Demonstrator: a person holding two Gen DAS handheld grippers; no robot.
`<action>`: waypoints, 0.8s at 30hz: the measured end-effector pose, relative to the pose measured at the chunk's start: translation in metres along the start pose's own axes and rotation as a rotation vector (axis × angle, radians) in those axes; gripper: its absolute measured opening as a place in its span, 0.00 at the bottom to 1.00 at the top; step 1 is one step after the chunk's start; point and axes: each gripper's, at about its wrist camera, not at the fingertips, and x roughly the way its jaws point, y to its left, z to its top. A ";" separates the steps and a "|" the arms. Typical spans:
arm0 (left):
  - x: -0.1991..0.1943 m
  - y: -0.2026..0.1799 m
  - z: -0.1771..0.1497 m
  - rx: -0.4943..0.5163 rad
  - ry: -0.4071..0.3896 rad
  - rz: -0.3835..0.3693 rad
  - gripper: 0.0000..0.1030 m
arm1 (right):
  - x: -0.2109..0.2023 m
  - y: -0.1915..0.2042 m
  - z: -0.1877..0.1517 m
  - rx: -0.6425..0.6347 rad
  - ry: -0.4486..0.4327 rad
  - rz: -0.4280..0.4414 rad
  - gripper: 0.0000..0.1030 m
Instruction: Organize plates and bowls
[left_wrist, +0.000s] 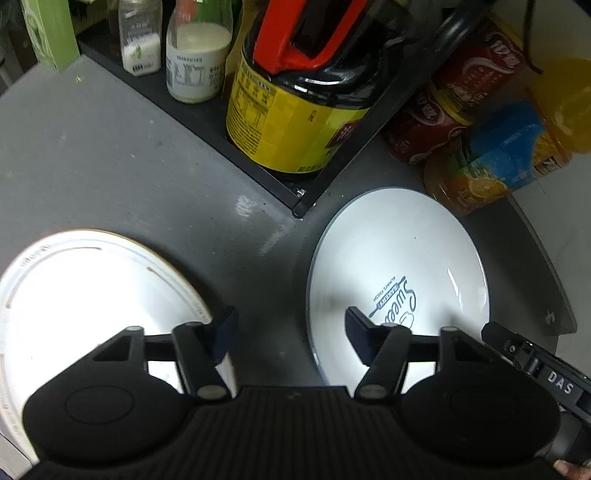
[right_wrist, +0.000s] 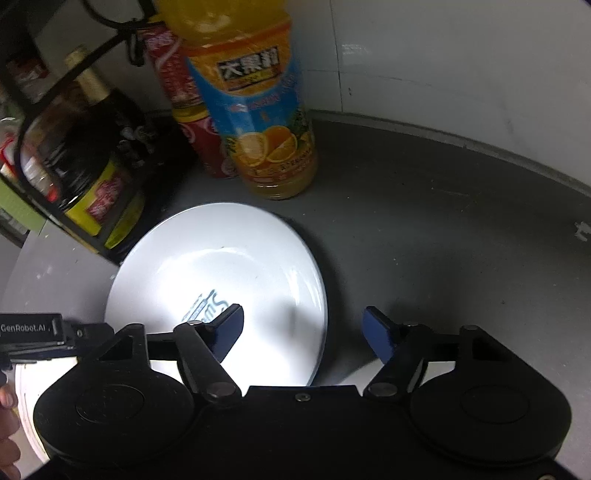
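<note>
On grey countertop (left_wrist: 110, 155): white round plate with blue "Sweet" print (left_wrist: 399, 266) lying flat, just beside corner of black metal rack (left_wrist: 299, 206) and near orange juice bottle (right_wrist: 266, 110). Second white plate with thin gold rim line (left_wrist: 92, 295) to its left, apart. Left gripper (left_wrist: 291, 332) wide open, holding nothing, hovering between both plates. Right gripper (right_wrist: 303, 325) wide open, empty, straddling printed plate's near-right rim.

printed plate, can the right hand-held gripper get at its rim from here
Probably yes: the right hand-held gripper is open, straddling the near rim of the printed plate, with nothing between. The orange juice bottle stands behind the plate.
</note>
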 end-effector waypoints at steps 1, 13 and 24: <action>0.003 0.001 0.001 -0.009 0.004 -0.002 0.54 | 0.005 -0.001 0.002 0.002 0.004 0.001 0.64; 0.034 0.000 0.002 -0.055 0.039 -0.032 0.28 | 0.043 -0.015 0.008 0.067 0.053 -0.009 0.31; 0.044 0.007 0.013 -0.122 0.046 -0.118 0.16 | 0.051 -0.028 0.012 0.147 0.081 0.088 0.23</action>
